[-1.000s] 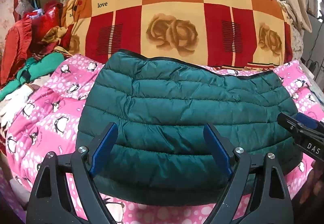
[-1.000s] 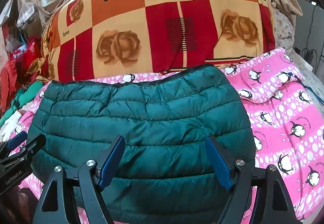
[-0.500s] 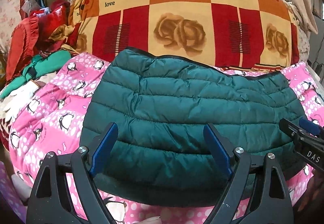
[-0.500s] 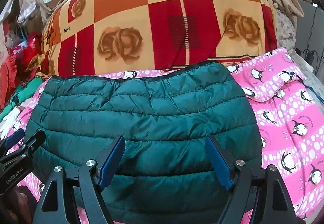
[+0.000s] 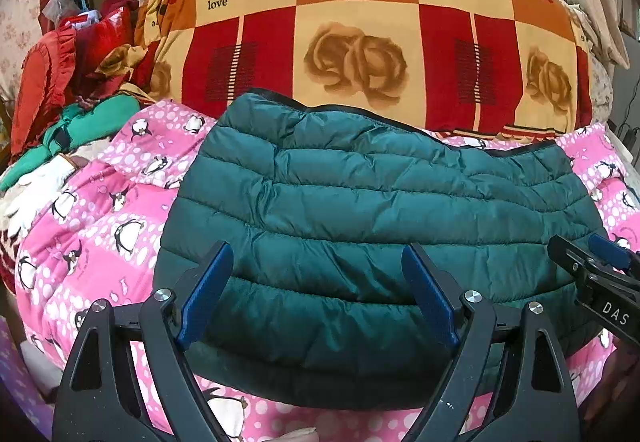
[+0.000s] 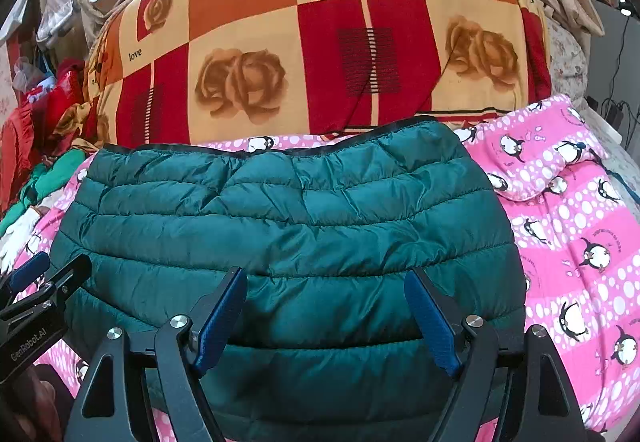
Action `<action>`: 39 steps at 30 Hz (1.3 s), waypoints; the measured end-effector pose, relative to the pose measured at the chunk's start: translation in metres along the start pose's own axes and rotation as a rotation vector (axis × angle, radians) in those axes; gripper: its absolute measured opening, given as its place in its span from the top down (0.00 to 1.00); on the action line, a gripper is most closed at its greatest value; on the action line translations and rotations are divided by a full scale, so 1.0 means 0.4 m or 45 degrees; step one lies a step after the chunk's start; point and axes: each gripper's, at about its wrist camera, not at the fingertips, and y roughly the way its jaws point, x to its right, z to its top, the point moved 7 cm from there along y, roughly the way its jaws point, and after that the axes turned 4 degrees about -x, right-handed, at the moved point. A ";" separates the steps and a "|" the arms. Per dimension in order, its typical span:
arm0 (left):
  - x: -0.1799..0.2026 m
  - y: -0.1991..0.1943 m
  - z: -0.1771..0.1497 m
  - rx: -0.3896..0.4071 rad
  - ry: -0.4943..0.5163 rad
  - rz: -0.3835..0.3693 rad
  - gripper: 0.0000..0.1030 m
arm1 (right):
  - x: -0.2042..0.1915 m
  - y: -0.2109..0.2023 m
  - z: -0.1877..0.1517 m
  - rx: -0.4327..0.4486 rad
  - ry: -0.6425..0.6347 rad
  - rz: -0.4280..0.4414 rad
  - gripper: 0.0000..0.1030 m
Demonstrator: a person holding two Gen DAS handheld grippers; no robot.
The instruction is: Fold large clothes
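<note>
- Dark green and quilted, the puffer jacket (image 5: 380, 218) lies folded into a wide bundle on the pink penguin-print bedspread (image 5: 92, 226), directly in front of you.
- Its black-trimmed far edge runs along the foot of the big rolled quilt (image 5: 360, 30), the one checked in red, orange and cream with roses and the word "love".
- Your left hand-held gripper (image 5: 318, 296) hangs over the near part of the jacket with its blue-padded fingers (image 5: 206, 294) spread wide, clamped on nothing.
- Your right hand-held gripper (image 6: 326, 316) hangs the same way over the jacket's near right part, fingers apart and empty.
- In the left wrist view the right gripper's tip shows at the jacket's right edge; in the right wrist view the left one shows at its left edge.
- A heap of red and green clothes (image 5: 68, 98) sits on the left, beside the quilt.
</note>
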 end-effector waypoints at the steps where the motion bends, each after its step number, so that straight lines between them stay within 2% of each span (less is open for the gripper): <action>1: 0.000 0.000 0.000 -0.001 0.000 0.000 0.16 | 0.000 0.000 0.000 0.002 -0.001 0.001 0.23; 39: -0.004 0.006 0.000 -0.011 -0.022 -0.014 0.16 | -0.010 0.006 0.002 -0.008 -0.006 -0.004 0.23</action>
